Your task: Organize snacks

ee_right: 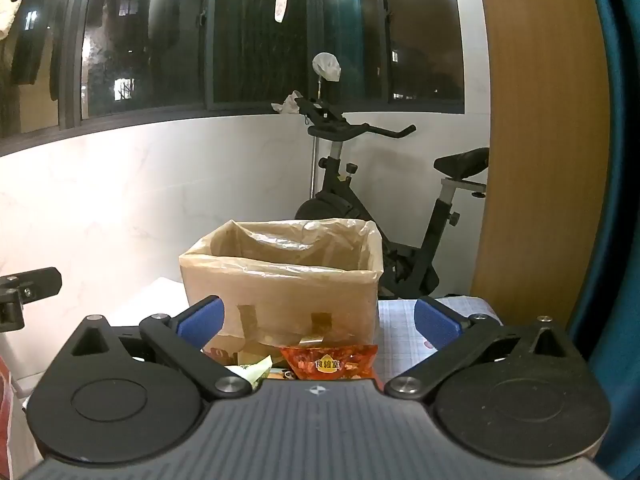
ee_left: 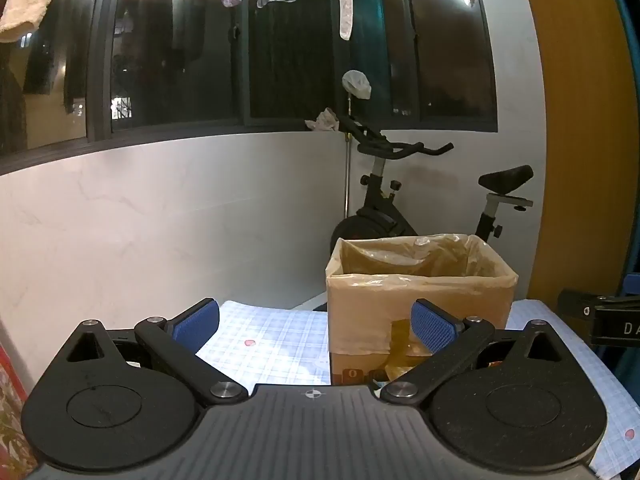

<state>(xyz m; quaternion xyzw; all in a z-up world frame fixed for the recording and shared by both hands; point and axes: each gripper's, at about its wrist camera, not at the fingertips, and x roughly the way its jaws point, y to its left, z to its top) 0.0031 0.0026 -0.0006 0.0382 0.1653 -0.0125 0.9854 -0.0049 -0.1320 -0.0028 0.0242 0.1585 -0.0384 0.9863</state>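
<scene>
A cardboard box (ee_left: pixel 416 304) lined with a clear plastic bag stands on a table with a blue checked cloth (ee_left: pixel 272 344); it also shows in the right wrist view (ee_right: pixel 280 292). My left gripper (ee_left: pixel 316 322) is open and empty, level with the box's near left corner. My right gripper (ee_right: pixel 318 320) is open and empty in front of the box. Below it lie a red snack packet (ee_right: pixel 330 360) and a green-white packet (ee_right: pixel 252 370), at the foot of the box. The box's inside is hidden.
An exercise bike (ee_left: pixel 400 200) stands behind the table by the white wall. A wooden panel (ee_left: pixel 580 140) rises at the right. The other gripper's black body (ee_left: pixel 600 316) shows at the right edge, and at the left edge in the right wrist view (ee_right: pixel 24 292).
</scene>
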